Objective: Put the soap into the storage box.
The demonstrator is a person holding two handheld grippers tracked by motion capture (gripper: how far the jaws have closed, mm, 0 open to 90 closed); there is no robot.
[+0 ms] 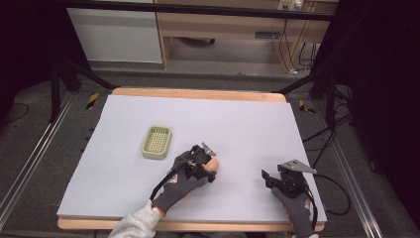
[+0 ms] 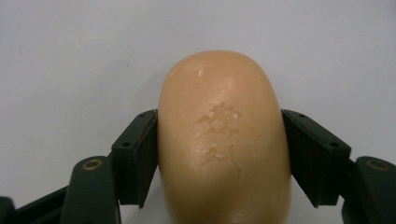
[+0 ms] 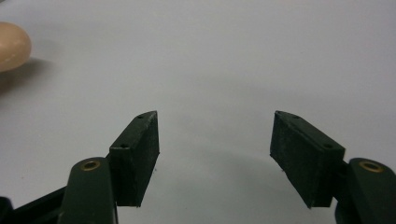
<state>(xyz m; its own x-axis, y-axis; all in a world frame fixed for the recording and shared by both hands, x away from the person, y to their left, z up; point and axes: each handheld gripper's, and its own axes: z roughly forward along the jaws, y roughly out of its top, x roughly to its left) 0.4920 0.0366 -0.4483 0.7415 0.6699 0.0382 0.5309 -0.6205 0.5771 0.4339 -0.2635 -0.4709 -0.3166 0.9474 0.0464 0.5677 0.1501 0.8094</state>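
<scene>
A tan oval bar of soap (image 2: pixel 223 140) with a stamped mark sits between the jaws of my left gripper (image 2: pixel 219 149), which is shut on its two long sides. From the high view the soap (image 1: pixel 215 164) lies on the pale sheet near the middle front, under my left gripper (image 1: pixel 204 161). My right gripper (image 1: pixel 266 177) rests at the front right, open and holding nothing. Its own view has the right gripper (image 3: pixel 215 140) over bare sheet, with the end of the soap (image 3: pixel 13 45) at the far left edge.
A pale green slotted soap dish (image 1: pixel 157 142) stands left of centre, a short way up and left of the soap. The white sheet (image 1: pixel 247 124) covers a wooden table (image 1: pixel 198 93). Dark floor, rails and cables surround it.
</scene>
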